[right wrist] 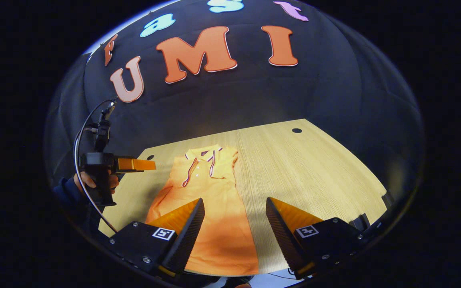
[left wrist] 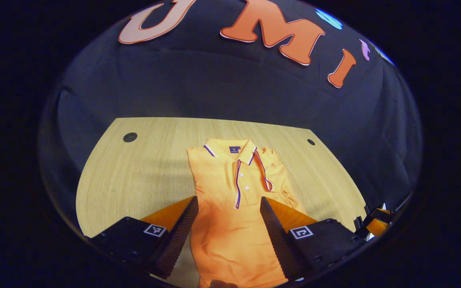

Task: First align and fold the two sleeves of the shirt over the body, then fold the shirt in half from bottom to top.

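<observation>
Lying flat on the pale wooden counter (left wrist: 134, 172), the orange polo shirt (left wrist: 234, 208) had its sleeves folded in; left gripper (left wrist: 229, 228) and right gripper (right wrist: 235, 232) hovered spread, empty.

The shirt (left wrist: 230, 216) was orange with blue-and-white striped collar trim, lying on a pale wood-grain table (left wrist: 134, 176).

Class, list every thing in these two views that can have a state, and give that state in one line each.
shirt: flat on the table, collar at the far end, placket buttoned, sleeves folded in, bottom not yet folded up.
left gripper: open, above the shirt, holding nothing.
right gripper: open, above the shirt's lower edge, holding nothing.
table: bears the shirt.
</observation>
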Demonstrator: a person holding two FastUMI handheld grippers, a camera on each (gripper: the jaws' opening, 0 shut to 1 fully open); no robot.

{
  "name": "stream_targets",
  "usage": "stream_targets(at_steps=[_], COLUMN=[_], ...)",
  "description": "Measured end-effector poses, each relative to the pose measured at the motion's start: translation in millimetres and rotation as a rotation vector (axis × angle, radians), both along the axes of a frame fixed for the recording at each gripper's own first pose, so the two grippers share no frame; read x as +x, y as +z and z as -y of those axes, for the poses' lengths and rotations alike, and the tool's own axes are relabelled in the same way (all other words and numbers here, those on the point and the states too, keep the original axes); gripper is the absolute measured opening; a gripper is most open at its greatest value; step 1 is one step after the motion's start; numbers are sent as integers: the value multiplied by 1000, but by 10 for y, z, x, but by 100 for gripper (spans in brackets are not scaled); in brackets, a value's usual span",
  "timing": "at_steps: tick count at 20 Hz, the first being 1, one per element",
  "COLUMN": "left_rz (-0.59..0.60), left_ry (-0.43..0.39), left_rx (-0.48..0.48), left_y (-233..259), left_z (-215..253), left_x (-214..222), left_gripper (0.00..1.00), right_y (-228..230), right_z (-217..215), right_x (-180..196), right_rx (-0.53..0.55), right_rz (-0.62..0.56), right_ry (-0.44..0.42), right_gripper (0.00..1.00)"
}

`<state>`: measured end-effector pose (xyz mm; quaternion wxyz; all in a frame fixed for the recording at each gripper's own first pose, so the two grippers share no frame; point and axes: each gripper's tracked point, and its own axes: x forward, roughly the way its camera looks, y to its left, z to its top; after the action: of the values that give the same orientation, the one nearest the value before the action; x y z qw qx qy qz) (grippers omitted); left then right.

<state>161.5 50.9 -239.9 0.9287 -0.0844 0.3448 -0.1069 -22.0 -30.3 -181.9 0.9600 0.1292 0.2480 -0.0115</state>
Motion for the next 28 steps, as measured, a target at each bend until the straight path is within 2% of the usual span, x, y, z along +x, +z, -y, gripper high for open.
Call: stream_targets(at_steps=[6,12,13,15,17,28], left_rz=[42,7,-5,-35,-69,-144], left_ry=[76,121,123,128,125,76], left_rx=[53,119,120,125,142,228], left_y=[-62,-377,-439,-595,-772,-1232], left_z=[-229,-357,-338,-308,-316,-378], left_x=[-712,-1424,-1541,-1780,-1968,-2424], left_gripper=[96,96,100,95,96,96], right_y=[-313,-690,-758,-973,-1106,-1540], right_z=[-52,-101,-95,-120,-170,-283], right_x=[-173,-346,-365,-489,-539,-657], right_rx=[-32,-54,-67,-70,-63,-57], right_rz=[-43,-105,-119,-156,-184,-266], right_ry=[114,199,210,236,251,276], right_gripper=[94,95,95,94,94,94])
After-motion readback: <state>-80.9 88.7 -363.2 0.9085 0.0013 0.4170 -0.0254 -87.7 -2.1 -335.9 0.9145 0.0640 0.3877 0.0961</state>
